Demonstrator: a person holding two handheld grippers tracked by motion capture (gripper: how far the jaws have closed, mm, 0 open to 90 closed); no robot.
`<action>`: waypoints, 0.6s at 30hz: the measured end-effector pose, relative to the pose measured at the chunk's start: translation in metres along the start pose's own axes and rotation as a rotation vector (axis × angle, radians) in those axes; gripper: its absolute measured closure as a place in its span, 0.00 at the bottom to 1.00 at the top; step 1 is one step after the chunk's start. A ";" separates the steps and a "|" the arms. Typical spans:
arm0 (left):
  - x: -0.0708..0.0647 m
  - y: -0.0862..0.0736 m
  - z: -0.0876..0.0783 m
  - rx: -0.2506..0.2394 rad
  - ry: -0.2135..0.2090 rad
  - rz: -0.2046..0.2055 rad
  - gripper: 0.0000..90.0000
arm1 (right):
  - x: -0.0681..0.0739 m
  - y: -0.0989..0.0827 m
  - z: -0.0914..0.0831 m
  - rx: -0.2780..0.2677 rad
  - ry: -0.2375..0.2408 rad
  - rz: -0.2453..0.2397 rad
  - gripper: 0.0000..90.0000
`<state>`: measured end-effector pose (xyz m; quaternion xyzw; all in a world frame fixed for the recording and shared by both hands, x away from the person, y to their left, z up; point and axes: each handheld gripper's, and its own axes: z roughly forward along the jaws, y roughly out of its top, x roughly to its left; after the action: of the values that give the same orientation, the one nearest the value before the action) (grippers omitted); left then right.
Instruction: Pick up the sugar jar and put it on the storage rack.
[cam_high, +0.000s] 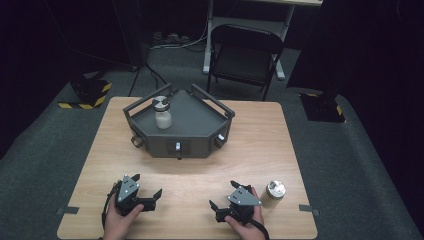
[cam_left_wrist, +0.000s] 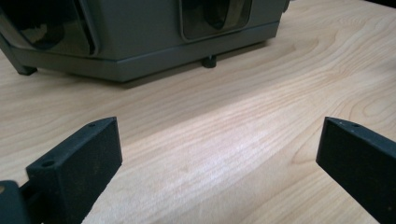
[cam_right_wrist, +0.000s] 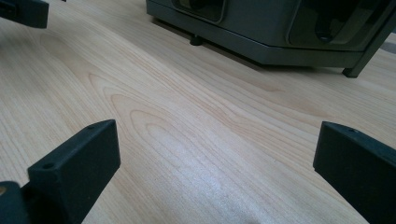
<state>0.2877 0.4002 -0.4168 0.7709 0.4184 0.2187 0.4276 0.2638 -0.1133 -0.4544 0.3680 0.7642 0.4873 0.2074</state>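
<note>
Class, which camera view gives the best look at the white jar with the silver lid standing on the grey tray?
The high view: the white jar with the silver lid stands whole on the grey tray. Both gripper views catch just the tray's lower wall, not the jar.

Wood table (cam_high: 280, 145), grey tray rig (cam_high: 192, 132) w/ jar (cam_high: 162, 115), 2nd jar (cam_high: 274, 192), folding chair (cam_high: 245, 52)

High view looks down from the person's side over the whole worktop (cam_high: 260, 150); both gripper views sit low, close up, sharing the grey tray (cam_left_wrist: 140, 51).
</note>
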 end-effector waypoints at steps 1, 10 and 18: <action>0.000 -0.001 -0.001 0.003 -0.002 -0.001 0.01 | 0.000 0.000 0.000 0.000 -0.001 0.000 0.01; -0.007 -0.004 -0.007 0.002 0.012 0.047 0.01 | -0.001 0.003 0.005 0.008 0.010 0.001 0.01; -0.007 -0.008 -0.009 -0.014 -0.001 0.057 0.01 | 0.000 0.006 0.008 0.020 0.003 0.008 0.01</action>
<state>0.2739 0.4009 -0.4182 0.7796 0.3944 0.2334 0.4269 0.2711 -0.1069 -0.4520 0.3723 0.7680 0.4810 0.2007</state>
